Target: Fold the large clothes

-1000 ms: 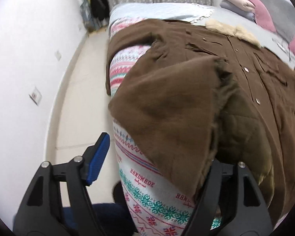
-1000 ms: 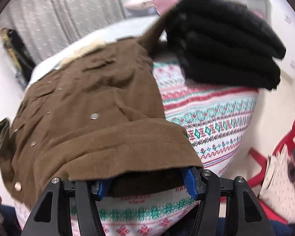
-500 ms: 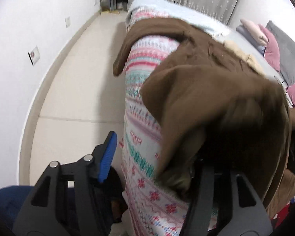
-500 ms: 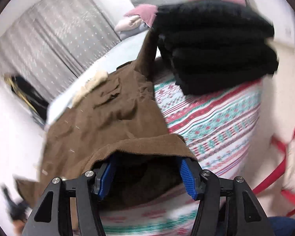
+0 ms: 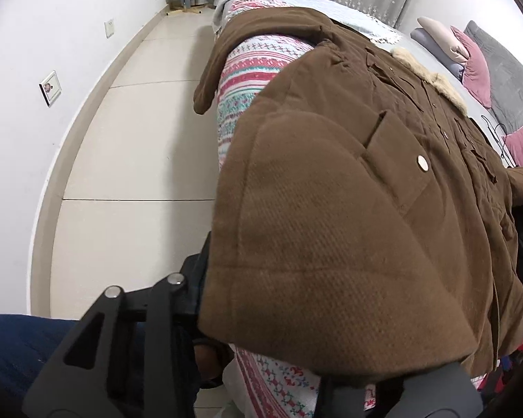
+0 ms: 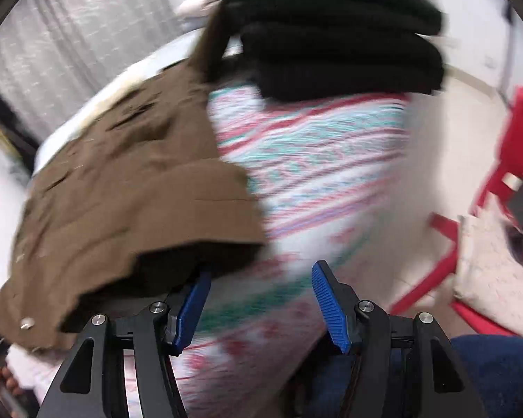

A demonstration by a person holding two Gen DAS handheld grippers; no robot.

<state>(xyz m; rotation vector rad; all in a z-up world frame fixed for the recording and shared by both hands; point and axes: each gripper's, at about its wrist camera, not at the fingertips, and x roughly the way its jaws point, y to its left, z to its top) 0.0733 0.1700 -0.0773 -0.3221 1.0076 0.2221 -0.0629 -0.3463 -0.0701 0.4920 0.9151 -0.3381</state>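
Observation:
A big brown coat [image 5: 331, 191] with a fur collar lies spread on a bed under a patterned blanket [image 5: 247, 80]. Its near hem drapes over my left gripper [image 5: 296, 313] and hides both fingertips. The jaws are closing with the hem between them, but the pads cannot be seen. In the blurred right wrist view, the coat's other hem corner [image 6: 122, 191] hangs over the left blue pad [image 6: 191, 306]. My right gripper [image 6: 261, 299] stands open, with only the blanket [image 6: 324, 160] behind the gap.
A stack of folded black clothes [image 6: 331, 35] sits on the bed's far right. A red chair [image 6: 519, 132] stands on the floor beside it. Pillows [image 5: 470, 55] lie at the bed's head. Tiled floor [image 5: 129, 139] runs along the left wall. A blue-clad leg [image 5: 14, 358] is near.
The coat's hem has come down over the left gripper and covered its blue pad, and its jaws have narrowed. The right gripper slid right, so the hem is no longer between its pads.

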